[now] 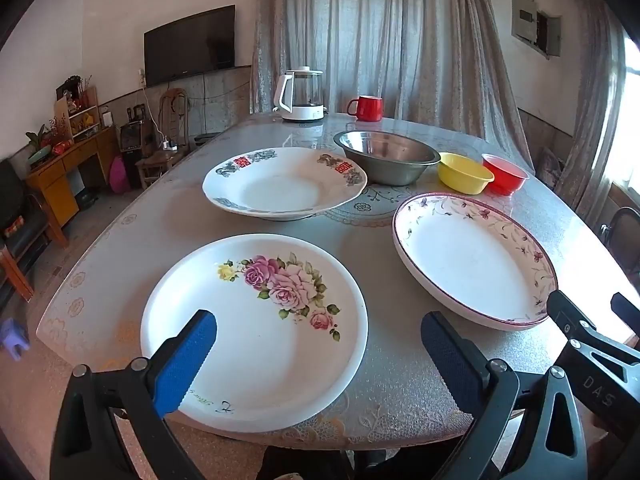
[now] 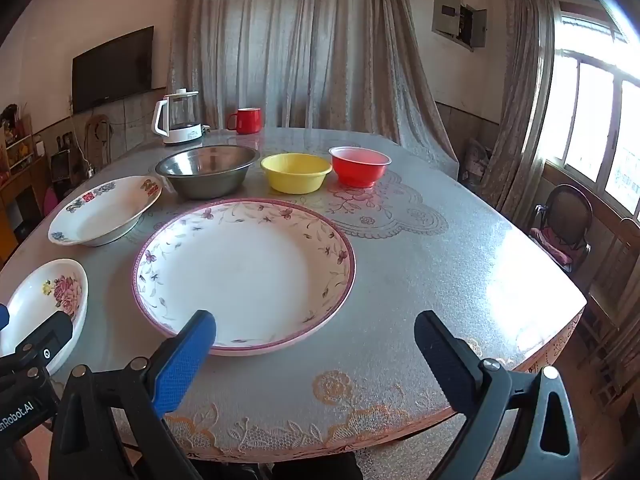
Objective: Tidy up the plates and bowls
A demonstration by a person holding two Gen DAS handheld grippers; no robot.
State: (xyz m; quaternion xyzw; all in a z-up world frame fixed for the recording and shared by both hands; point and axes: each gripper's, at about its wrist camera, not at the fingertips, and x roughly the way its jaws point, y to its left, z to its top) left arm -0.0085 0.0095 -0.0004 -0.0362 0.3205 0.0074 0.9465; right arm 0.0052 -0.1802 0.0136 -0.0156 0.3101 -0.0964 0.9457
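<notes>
A round table [image 2: 440,264] under a patterned clear cover carries three plates and three bowls, all lying apart from one another and none stacked. The pink-rimmed plate [image 2: 244,272], the widest, lies near the front edge at mid-table. Left of it, at the near edge, sits the rose plate [image 1: 256,320]. Behind the rose plate rests the plate with red characters [image 1: 284,184] on its blue-patterned rim.

In a row farther back stand the steel bowl [image 2: 208,172], the yellow bowl [image 2: 296,172] just beside it, and the red bowl [image 2: 360,166] at the right end. At the far edge stand a white kettle [image 1: 300,94] and a red mug [image 1: 366,108].

The left gripper [image 1: 320,360] hangs tilted down over the near part of the rose plate, jaws spread wide with nothing between the blue pads. The right gripper [image 2: 316,360] hangs likewise above the table's front edge, jaws released and empty, its left pad over the near rim of the pink-rimmed plate.
</notes>
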